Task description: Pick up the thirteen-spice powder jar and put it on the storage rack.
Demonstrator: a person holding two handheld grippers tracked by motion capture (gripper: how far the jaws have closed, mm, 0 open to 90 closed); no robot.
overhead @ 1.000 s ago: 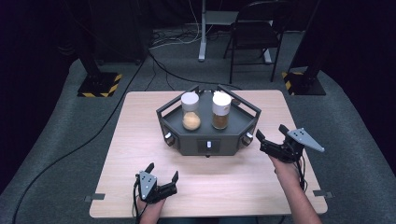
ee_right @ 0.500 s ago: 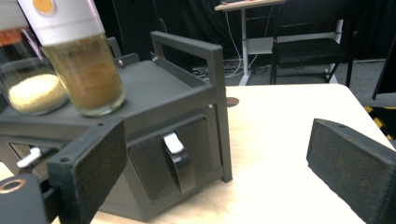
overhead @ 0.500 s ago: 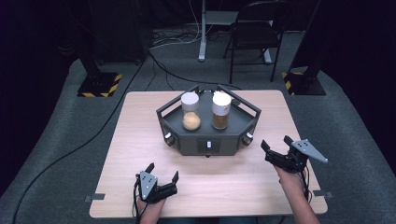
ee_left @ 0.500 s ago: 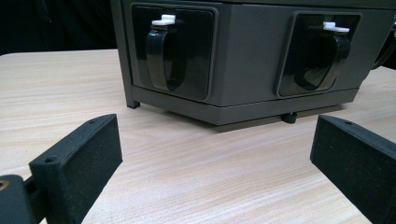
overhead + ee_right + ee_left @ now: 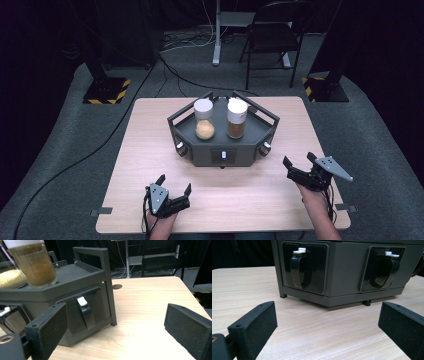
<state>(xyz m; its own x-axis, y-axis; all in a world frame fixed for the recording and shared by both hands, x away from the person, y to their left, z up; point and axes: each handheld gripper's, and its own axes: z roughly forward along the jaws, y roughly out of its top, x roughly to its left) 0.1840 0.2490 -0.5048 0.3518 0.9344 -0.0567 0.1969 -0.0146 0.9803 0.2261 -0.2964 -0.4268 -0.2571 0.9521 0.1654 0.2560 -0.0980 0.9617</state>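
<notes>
Both tongs, left tongs (image 5: 174, 185) and right tongs (image 5: 300, 160), gape wide, gripping nothing, near the grey stand (image 5: 222, 145) mid-desk (image 5: 140, 165). Risk: a clumsy reach bumps it, toppling 2 jars (image 5: 236, 118).

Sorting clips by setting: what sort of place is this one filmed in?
Probably a lab or studio set up for recording. A lone wooden table stands on grey carpet against dark surroundings, with cables trailing across the floor, a folding chair behind, and hazard-striped stand bases.
</notes>
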